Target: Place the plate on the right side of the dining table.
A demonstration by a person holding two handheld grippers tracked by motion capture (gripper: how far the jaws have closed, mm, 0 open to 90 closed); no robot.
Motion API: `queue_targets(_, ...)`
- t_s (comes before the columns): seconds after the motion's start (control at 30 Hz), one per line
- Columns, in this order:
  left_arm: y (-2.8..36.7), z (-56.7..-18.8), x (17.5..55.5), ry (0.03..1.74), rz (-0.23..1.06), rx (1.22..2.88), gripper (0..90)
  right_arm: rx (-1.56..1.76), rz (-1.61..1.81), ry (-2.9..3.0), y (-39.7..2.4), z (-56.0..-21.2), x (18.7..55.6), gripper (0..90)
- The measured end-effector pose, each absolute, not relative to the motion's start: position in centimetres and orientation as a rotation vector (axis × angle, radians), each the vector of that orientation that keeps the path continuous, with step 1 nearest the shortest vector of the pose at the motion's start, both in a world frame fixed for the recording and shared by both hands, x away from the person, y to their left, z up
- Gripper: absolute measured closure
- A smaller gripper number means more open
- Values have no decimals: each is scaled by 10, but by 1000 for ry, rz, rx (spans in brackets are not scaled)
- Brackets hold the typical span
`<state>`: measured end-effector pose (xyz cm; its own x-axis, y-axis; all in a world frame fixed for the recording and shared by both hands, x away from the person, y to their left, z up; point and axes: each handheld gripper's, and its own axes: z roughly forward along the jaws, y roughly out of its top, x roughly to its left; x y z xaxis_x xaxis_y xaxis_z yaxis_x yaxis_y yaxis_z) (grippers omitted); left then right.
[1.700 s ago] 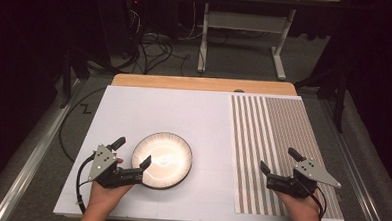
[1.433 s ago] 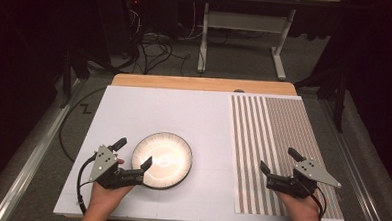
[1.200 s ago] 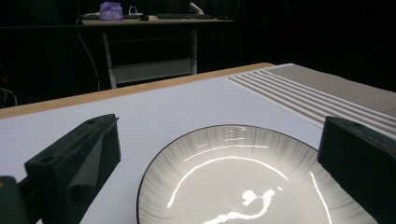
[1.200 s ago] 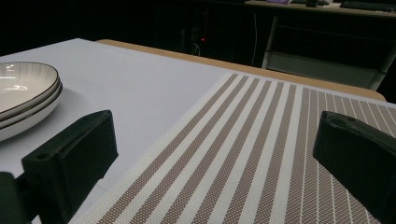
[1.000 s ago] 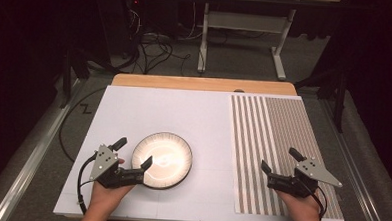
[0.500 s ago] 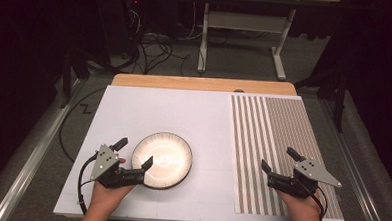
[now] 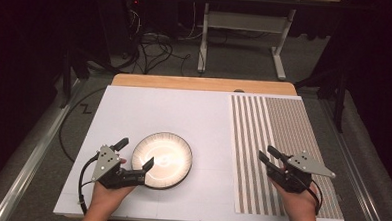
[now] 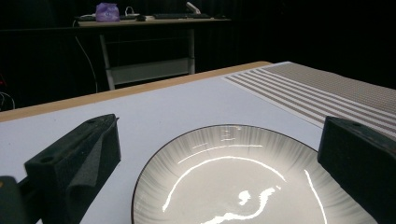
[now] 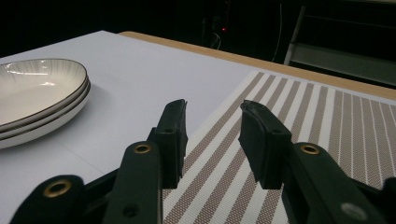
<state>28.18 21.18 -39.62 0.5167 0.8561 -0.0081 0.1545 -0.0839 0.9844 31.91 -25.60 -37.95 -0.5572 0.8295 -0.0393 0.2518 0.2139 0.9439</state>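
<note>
Left gripper (image 7: 134, 160) hangs wide open at the near-left rim of the plates (image 7: 163, 159), one jaw on either side of that edge, so it is much the nearer tool. Right gripper (image 7: 271, 160), jaws parted and empty, hovers over the striped mat (image 7: 283, 139), well apart from the stack to its left.

Two hands are reaching in from the near edge, each holding a two-jaw gripper. The left hand (image 7: 106, 196) is pointing the left gripper (image 7: 134, 154) forward and to the right, its jaws standing wide apart. The right hand (image 7: 300, 202) is pointing the right gripper (image 7: 267, 154) forward and to the left, its jaws parted by a narrower gap with nothing between them.
</note>
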Motion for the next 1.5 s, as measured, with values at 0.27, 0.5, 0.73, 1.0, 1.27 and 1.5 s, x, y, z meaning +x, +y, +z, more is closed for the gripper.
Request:
queue_targets(0.27, 212, -395, 281, 888, 737, 1562, 2, 953, 1339, 1995, -238, -375, 330, 684)
queue_targets(0.5, 214, -394, 281, 888, 732, 1552, 2, 895, 1359, 2040, -216, -374, 338, 726)
queue_targets(0.73, 214, -394, 280, 881, 736, 1549, 2, 860, 1396, 2083, -191, -374, 345, 792)
queue_targets(1.0, 217, -392, 279, 882, 732, 1525, 2, 808, 1415, 2135, -169, -377, 351, 900)
queue_targets(1.27, 222, -385, 278, 888, 738, 1515, 2, 766, 1421, 2202, -148, -383, 356, 900)
queue_targets(1.5, 226, -378, 279, 894, 761, 1525, 2, 789, 1449, 2235, -131, -390, 358, 900)
